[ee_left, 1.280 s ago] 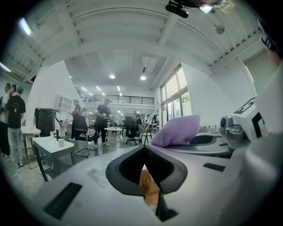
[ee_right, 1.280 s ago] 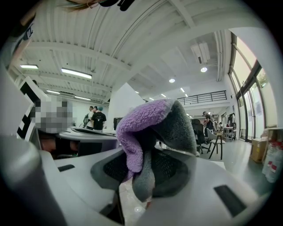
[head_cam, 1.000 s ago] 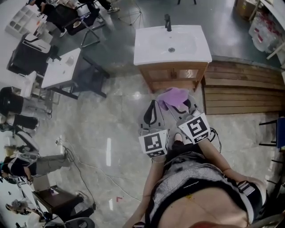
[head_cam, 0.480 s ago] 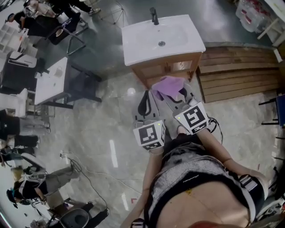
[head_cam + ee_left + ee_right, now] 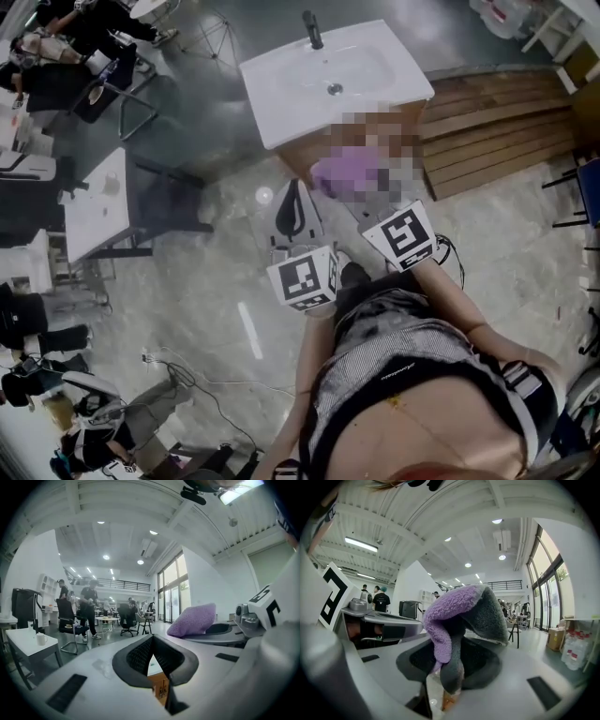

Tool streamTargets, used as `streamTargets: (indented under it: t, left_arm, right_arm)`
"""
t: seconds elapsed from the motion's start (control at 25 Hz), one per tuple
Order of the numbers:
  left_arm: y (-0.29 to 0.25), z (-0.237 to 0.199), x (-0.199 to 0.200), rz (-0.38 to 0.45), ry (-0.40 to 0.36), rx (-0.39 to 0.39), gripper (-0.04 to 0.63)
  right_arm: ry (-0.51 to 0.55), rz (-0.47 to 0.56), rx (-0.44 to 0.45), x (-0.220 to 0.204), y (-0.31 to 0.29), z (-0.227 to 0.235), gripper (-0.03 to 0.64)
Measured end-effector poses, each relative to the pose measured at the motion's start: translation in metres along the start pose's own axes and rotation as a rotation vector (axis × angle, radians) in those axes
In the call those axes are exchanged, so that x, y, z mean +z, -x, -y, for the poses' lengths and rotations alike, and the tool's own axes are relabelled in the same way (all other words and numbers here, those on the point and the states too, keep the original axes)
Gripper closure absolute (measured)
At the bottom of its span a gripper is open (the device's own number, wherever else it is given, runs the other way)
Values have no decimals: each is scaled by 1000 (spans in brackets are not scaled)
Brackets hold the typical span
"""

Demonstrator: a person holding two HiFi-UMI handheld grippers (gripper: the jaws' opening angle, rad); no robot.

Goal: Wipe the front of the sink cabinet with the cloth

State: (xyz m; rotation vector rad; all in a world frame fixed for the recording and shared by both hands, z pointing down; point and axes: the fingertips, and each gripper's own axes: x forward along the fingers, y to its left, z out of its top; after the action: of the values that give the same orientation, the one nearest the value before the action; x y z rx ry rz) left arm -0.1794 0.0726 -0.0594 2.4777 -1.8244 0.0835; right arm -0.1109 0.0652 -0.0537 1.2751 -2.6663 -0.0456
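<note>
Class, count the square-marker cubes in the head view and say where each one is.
2. One cube sits on the left gripper, the other on the right gripper. None seems hidden.

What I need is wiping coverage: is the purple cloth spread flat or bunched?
Bunched: the purple cloth is pinched in the right gripper's shut jaws, folded over itself in a lump, not spread.

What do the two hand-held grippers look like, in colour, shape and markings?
The left gripper and right gripper have light grey bodies with black padded jaws. A white cube with black square markers sits on each: left cube, right cube.
</note>
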Motion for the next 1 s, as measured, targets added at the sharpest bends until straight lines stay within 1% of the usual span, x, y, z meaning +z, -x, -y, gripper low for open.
streamTargets:
  t: [0.12, 0.32, 0.44, 0.6, 0.76, 1.0]
  left_arm:
    - [-7, -23, -2, -3, -3, -25, 595]
    - [-17, -46, -5, -8, -19, -77, 595]
    - [-23, -51, -9, -12, -21, -102, 595]
    - [-30, -47, -15, -23, -16, -126, 595]
    - [-41, -46, -19, -30, -15, -105, 594]
    - [-66, -50, -11, -25, -3, -31, 595]
  right_arm:
    - [4, -6, -35, 0, -18, -3, 434]
    - [-8, -6, -100, -1, -34, 1, 434]
    - [-7, -16, -138, -3, -36, 7, 434]
    - [-19, -29, -172, -10, -34, 16, 434]
    - [-17, -38, -163, -18, -39, 30, 434]
    - [-15, -35, -111, -10, -58, 61, 434]
